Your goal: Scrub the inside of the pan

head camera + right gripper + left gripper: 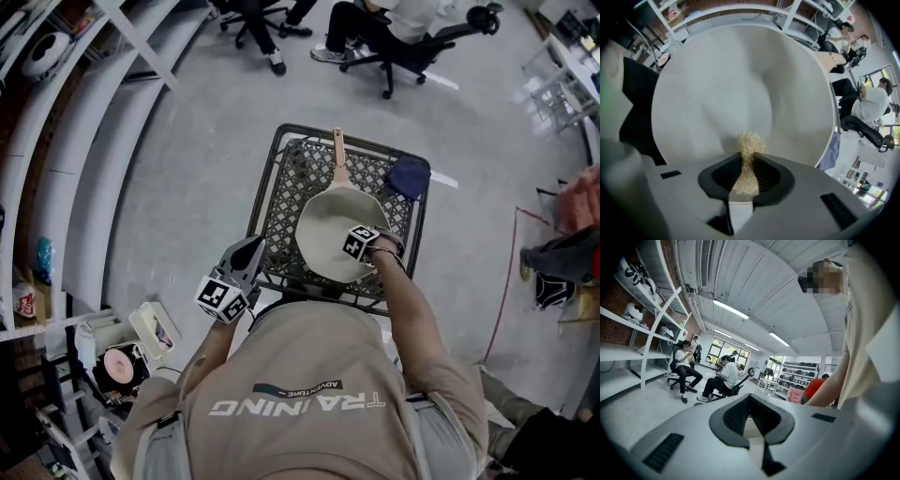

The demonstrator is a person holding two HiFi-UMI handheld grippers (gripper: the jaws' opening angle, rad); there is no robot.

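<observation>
A pale pan [328, 230] lies on a black mesh tabletop [281, 211]. The right hand-held gripper [749, 157], clamped on a straw-coloured scrubber [750, 140], points down into it. The left hand-held gripper [246, 258], jaws together and empty, hangs beside the tabletop. With nothing steadying it, the pan may slide under scrubbing.

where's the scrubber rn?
The scrubber is clamped in the right gripper, low centre of the right gripper view, over the inside of the pan.

bare mesh [281, 211] left of pan [330, 232], cloth [409, 176] far right
</observation>
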